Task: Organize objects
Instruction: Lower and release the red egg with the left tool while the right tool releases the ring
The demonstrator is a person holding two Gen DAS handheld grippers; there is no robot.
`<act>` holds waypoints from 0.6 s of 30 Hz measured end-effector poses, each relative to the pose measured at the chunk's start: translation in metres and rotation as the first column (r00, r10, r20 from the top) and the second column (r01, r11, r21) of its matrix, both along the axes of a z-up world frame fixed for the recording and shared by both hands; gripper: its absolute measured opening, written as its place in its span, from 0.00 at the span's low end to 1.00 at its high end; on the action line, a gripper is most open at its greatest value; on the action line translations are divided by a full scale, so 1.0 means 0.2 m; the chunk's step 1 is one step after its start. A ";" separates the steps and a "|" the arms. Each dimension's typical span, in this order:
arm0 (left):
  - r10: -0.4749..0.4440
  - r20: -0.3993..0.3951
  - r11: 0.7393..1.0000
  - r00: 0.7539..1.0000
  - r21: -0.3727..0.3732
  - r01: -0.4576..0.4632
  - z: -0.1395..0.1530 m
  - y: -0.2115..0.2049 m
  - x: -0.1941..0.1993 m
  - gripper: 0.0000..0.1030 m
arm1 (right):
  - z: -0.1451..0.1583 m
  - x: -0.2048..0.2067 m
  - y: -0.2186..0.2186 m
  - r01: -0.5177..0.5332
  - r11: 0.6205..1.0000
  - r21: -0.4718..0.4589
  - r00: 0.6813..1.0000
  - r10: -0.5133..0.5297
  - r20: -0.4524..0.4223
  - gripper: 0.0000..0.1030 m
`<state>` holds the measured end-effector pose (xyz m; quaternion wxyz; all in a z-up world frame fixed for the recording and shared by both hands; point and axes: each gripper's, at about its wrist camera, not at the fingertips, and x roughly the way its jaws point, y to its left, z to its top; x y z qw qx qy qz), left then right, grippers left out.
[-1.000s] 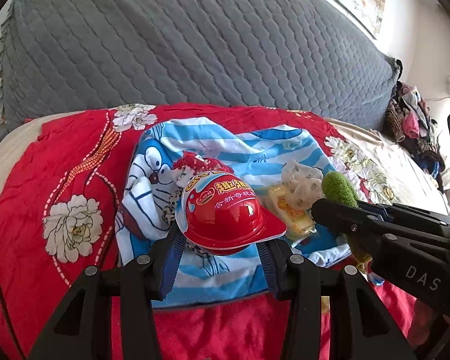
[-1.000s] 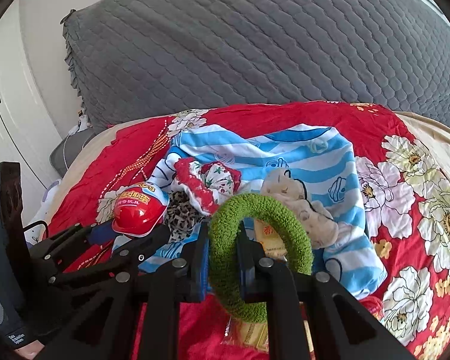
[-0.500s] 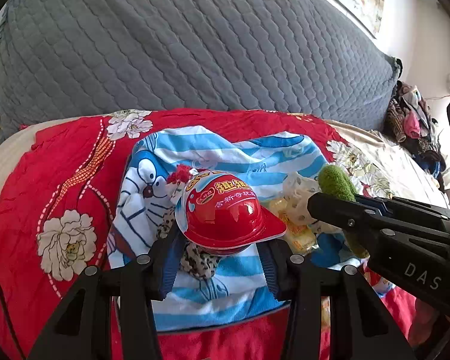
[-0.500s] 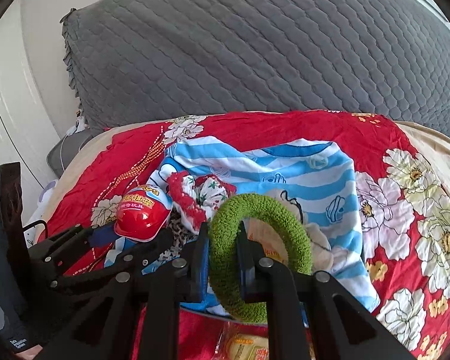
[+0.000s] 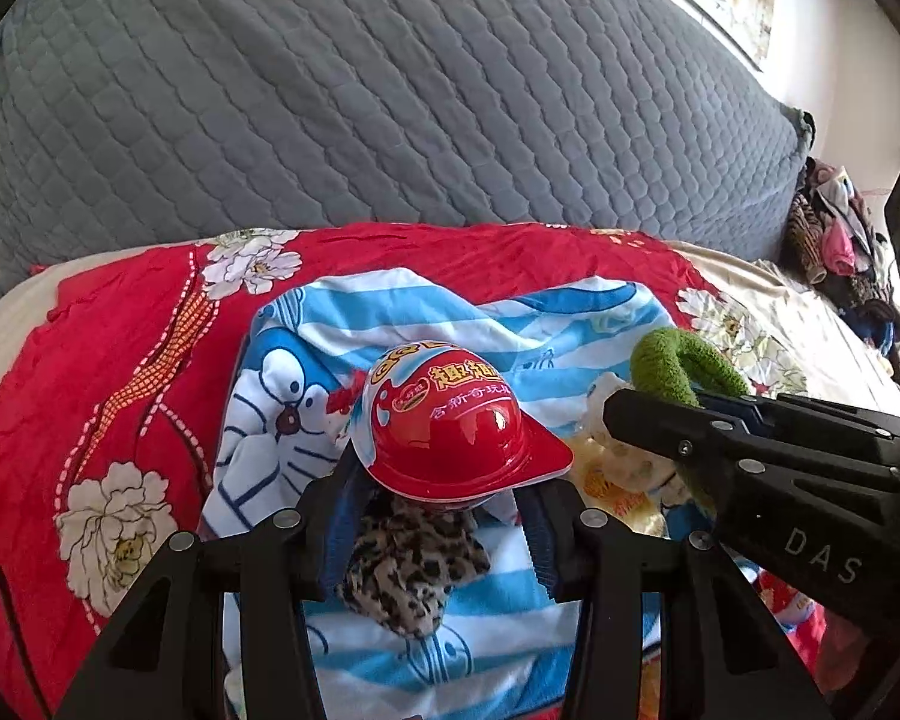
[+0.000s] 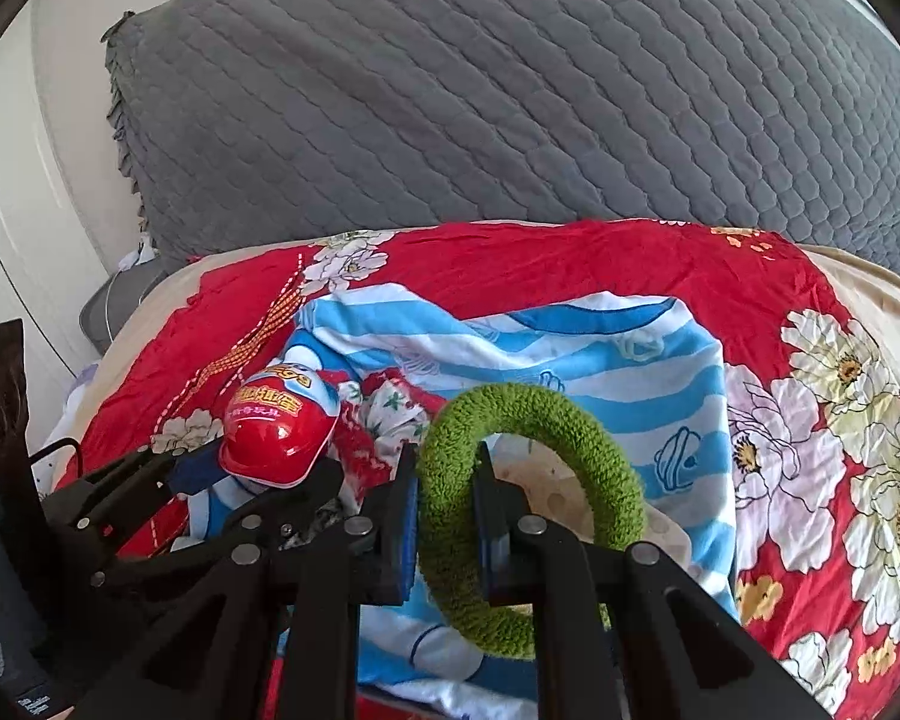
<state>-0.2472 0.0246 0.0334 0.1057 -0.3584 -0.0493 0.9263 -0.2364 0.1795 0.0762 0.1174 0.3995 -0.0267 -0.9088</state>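
Two views. Left wrist: the left hand-held gripper (image 5: pixel 444 498) grips a red helmet (image 5: pixel 450 426) above a striped blanket (image 5: pixel 390 324) on the bed (image 5: pixel 120 360); a leopard cloth (image 5: pixel 411 564) lies at 6 o'clock from it, the right hand-held gripper (image 5: pixel 678 420) at 3 o'clock. Right wrist: the right hand-held gripper (image 6: pixel 447 510) clamps a green ring (image 6: pixel 570 414), with the helmet (image 6: pixel 279 438) at 9 o'clock.

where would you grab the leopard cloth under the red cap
Take the leopard cloth at its bunched lower end, coming from above and the near side. It lies crumpled on the striped blanket, and its far end is tucked under the cap held in the left tool.
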 end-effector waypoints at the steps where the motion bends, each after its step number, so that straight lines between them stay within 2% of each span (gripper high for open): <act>1: 0.001 0.001 1.000 1.000 0.000 -0.001 0.00 0.00 -0.01 0.48 | -0.01 -0.02 0.00 0.003 1.000 0.005 1.000 -0.003 0.004 0.15; 18: 0.003 0.014 1.000 1.000 -0.025 -0.003 -0.08 0.02 -0.14 0.48 | -0.15 -0.15 0.04 -0.008 1.000 0.030 0.999 0.006 0.050 0.15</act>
